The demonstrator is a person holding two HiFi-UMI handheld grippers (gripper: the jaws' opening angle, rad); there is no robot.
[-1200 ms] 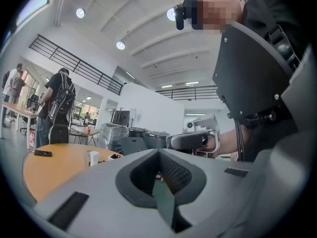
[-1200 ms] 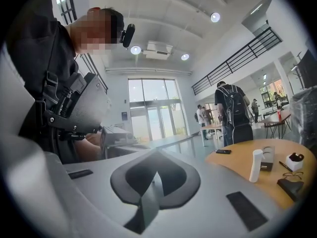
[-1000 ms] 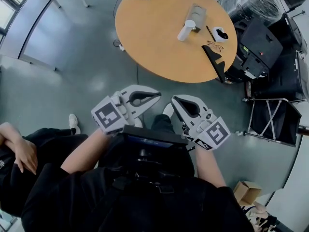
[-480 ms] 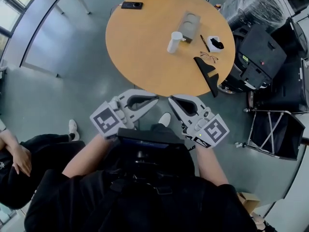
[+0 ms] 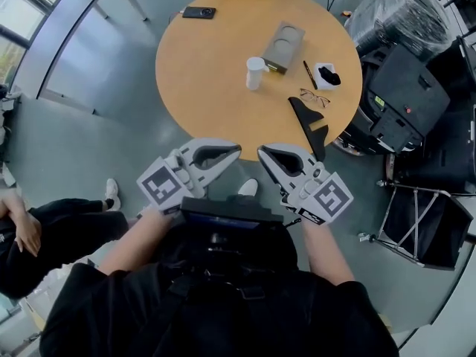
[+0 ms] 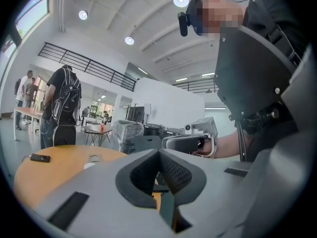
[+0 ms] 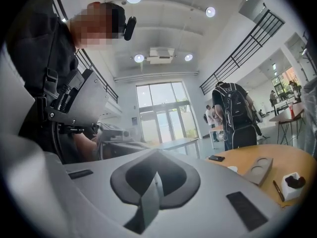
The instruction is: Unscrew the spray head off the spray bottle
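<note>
While the matte grey left tool (image 5: 236,150) and right tool (image 5: 262,153) stay closed and empty, the round orange counter (image 5: 208,65) and white bottle (image 5: 255,73) have drawn nearer.

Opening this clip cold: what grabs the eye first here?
The round orange table fills the top of the head view, a white bottle standing near its middle. Below it, the left gripper and right gripper point toward it side by side, both shut and empty.
</note>
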